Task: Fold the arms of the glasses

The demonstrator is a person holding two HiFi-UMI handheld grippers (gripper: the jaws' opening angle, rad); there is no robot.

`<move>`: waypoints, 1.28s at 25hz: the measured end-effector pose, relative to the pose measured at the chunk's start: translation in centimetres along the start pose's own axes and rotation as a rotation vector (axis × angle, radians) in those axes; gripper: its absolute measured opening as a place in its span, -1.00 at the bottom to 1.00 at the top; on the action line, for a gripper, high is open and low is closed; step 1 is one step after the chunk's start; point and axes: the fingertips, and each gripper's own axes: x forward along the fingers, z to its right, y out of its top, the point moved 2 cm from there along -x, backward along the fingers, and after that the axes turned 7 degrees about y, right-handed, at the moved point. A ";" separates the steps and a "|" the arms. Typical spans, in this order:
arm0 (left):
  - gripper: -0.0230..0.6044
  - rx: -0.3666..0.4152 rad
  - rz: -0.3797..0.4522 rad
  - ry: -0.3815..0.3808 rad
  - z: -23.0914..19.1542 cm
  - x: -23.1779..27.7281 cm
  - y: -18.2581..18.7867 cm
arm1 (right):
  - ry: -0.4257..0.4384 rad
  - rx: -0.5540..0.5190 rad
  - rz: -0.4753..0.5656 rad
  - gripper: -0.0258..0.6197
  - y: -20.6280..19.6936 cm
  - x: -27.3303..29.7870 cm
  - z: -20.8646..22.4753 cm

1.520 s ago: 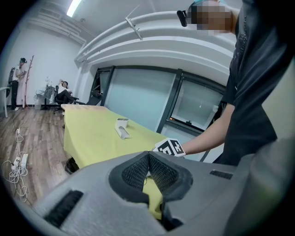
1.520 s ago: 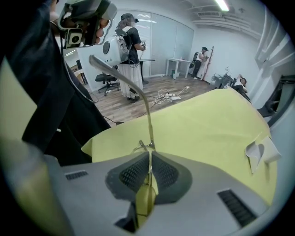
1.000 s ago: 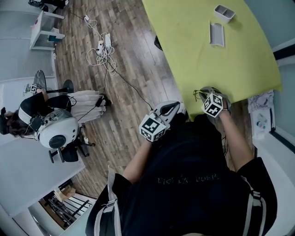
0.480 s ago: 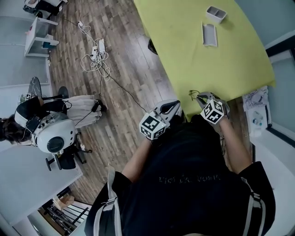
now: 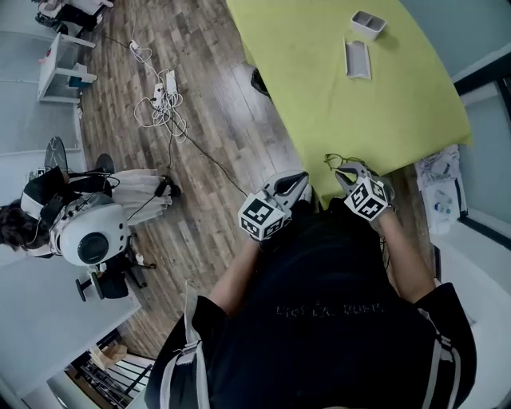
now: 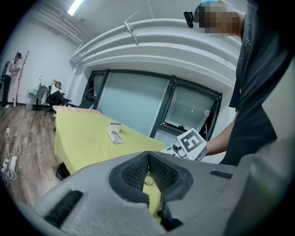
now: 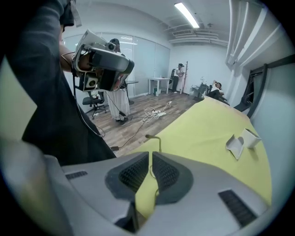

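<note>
Thin wire-framed glasses (image 5: 334,162) hang over the near edge of the yellow table (image 5: 319,80). My right gripper (image 5: 348,174) is shut on them. In the right gripper view its pads pinch the thin wire, and one arm of the glasses (image 7: 154,137) sticks up beyond the jaws (image 7: 150,159). My left gripper (image 5: 292,187) hovers off the table edge, a little left of the glasses, shut with nothing in it. In the left gripper view its pads meet (image 6: 148,159), and a loop of the glasses (image 6: 148,179) shows behind them, near the right gripper's marker cube (image 6: 191,144).
A white open case (image 5: 357,58) and a small white box (image 5: 367,24) lie at the table's far side. Cables and a power strip (image 5: 160,88) trail over the wooden floor. A seated person and a white device (image 5: 92,232) are at the left.
The right gripper, with the glasses in it, has drifted slightly left and up along the table edge. The left gripper has hardly moved.
</note>
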 end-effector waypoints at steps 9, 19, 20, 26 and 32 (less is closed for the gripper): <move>-0.87 -0.006 -0.004 -0.003 -0.1 -0.6 -0.3 | 0.001 0.033 0.043 -0.80 1.8 -0.9 -0.2; -0.87 -0.003 0.005 0.004 -0.6 -1.0 -0.1 | -0.008 0.084 0.088 -0.80 2.9 -1.3 -0.1; -0.87 -0.006 0.004 0.005 -0.6 -1.1 -0.1 | -0.007 0.082 0.086 -0.80 3.0 -1.3 -0.2; -0.87 -0.007 -0.007 0.001 -0.3 -1.1 -0.7 | -0.011 0.062 0.072 -0.80 3.3 -1.0 -0.3; -0.87 -0.044 0.013 0.008 -0.6 -1.4 -0.7 | -0.049 0.042 0.044 -0.80 3.3 -0.5 0.0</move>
